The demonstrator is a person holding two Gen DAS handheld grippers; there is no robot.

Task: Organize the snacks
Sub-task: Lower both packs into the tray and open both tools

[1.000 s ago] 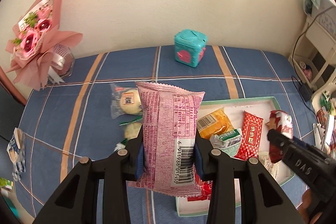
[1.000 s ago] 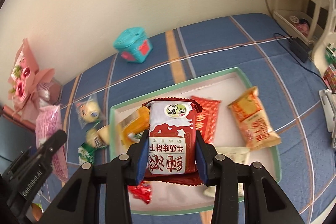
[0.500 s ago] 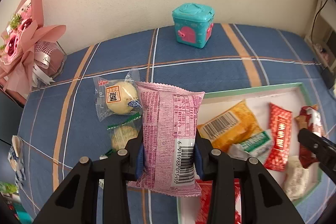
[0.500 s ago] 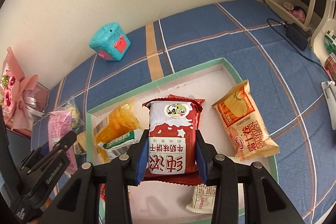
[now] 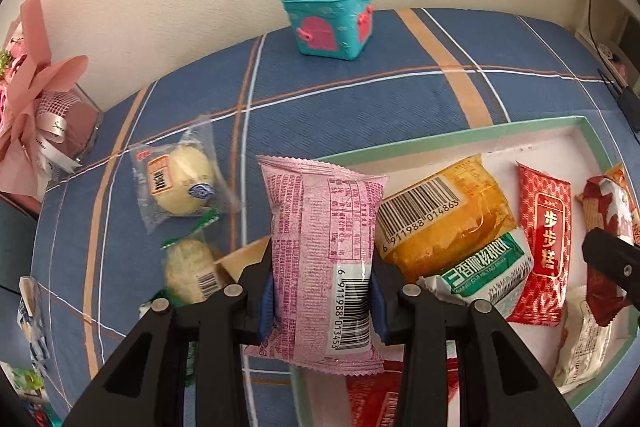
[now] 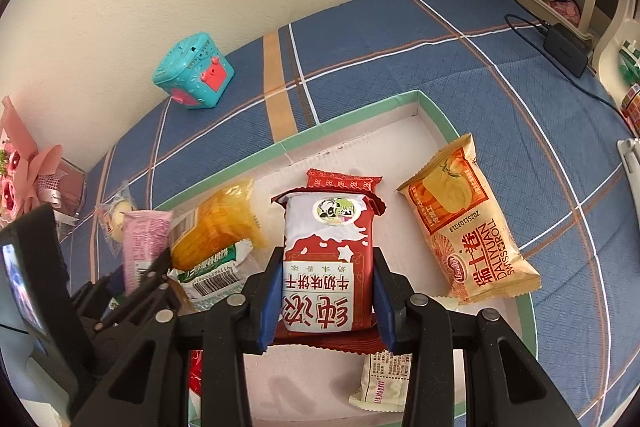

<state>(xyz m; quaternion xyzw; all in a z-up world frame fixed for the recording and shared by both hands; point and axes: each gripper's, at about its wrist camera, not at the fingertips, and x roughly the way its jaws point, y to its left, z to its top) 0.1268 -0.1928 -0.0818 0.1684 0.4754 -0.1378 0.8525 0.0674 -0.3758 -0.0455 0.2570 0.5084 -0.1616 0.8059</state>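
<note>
Item: snack sorting, two hand-held grippers over a shallow green-rimmed tray on a blue plaid bed. Change recorded: compared with a second ago, both grippers are seen lower and closer to the tray, which fills more of each view; this is judged a descent toward depositing, with no packet released yet. Left hand-held gripper: clenched on one pink packet, held upright at lower centre of the left view, over the tray's left rim. Right hand-held gripper: clenched on one red-and-white biscuit packet, held at lower centre of the right view, above the tray's interior. Contents counted in the tray: one orange packet with barcode up, one green-and-white packet lying on its lower end, one slim red bar, one orange swiss-roll packet at centre right, one small white packet at the bottom edge, and one red wrapper partly hidden under the left gripper. Outside the tray, left of centre: two clear-wrapped round cakes. Not snacks: one teal toy box, one pink bouquet.
</note>
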